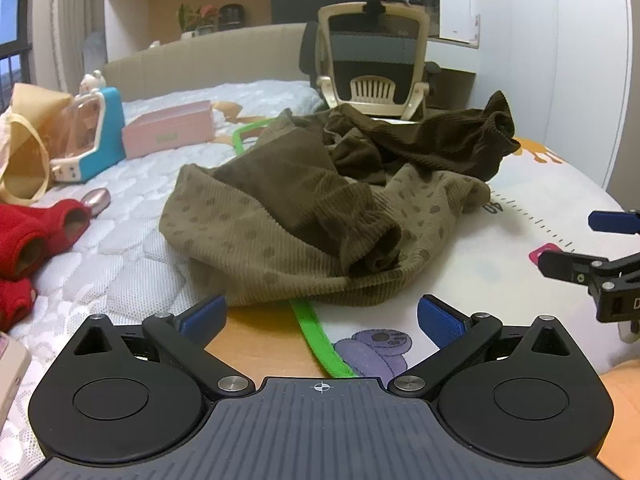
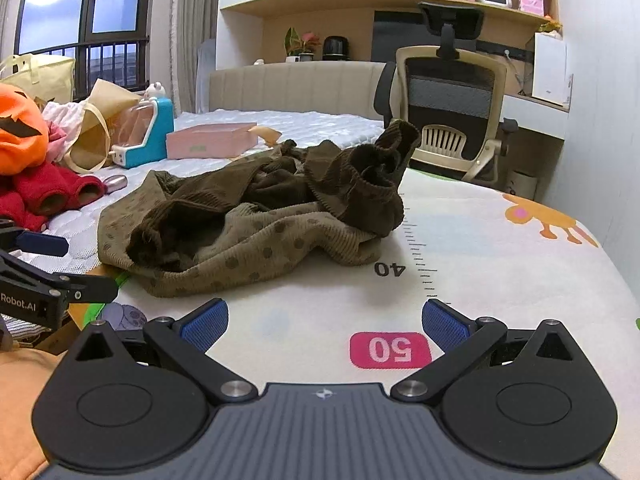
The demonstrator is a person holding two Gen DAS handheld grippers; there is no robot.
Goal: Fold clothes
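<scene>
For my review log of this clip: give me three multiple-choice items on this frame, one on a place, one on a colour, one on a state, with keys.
1. The brown garment lies:
A. on the chair
B. on the bed mat
C. in the pink box

2. The finger pads are:
A. blue
B. red
C. white

3. The left gripper and right gripper are:
A. both shut on cloth
B. one holding cloth
C. both open, empty

Answers: B, it is crumpled on the printed mat; A, blue ribbed pads; C, the jaws are spread with nothing between.
</scene>
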